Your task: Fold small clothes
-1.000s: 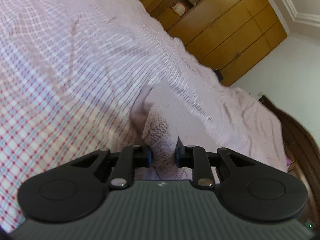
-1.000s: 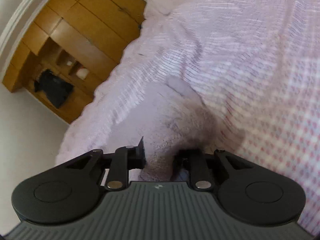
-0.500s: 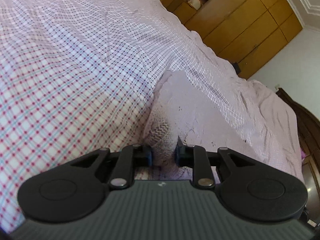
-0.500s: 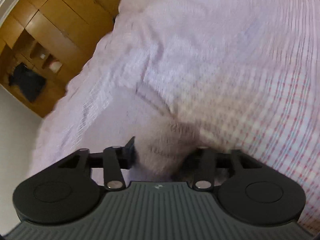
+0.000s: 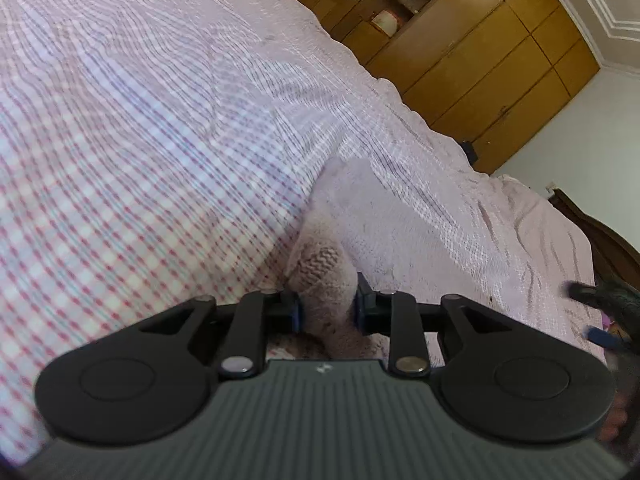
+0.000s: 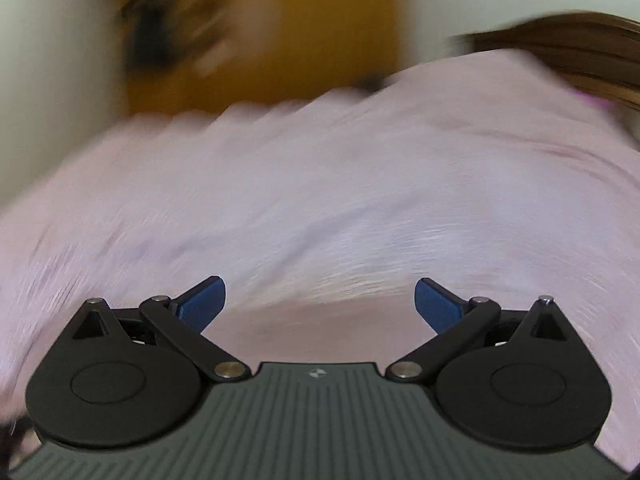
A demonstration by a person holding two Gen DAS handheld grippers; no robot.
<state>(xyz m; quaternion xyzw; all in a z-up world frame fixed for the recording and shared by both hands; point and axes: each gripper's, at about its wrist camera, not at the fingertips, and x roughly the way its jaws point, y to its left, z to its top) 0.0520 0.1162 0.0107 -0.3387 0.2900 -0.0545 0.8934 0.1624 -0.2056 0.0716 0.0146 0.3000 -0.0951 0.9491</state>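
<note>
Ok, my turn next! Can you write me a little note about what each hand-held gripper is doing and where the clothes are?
Left hand-held gripper: its jaws are opening, with the knitted pink garment between the pads, low over the checked bedspread.
Right hand-held gripper: jaws opening wide, nothing between them; its view is blurred.
Garment: lying on the bed, mostly flat beyond the left gripper.
Done: the right side is let go.
Left: free the left side, check the fold looks neat. I cannot tell how many folds remain.

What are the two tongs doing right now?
Left tongs: opening, pink knitted garment between the pads.
Right tongs: wide open, opening, empty.
</note>
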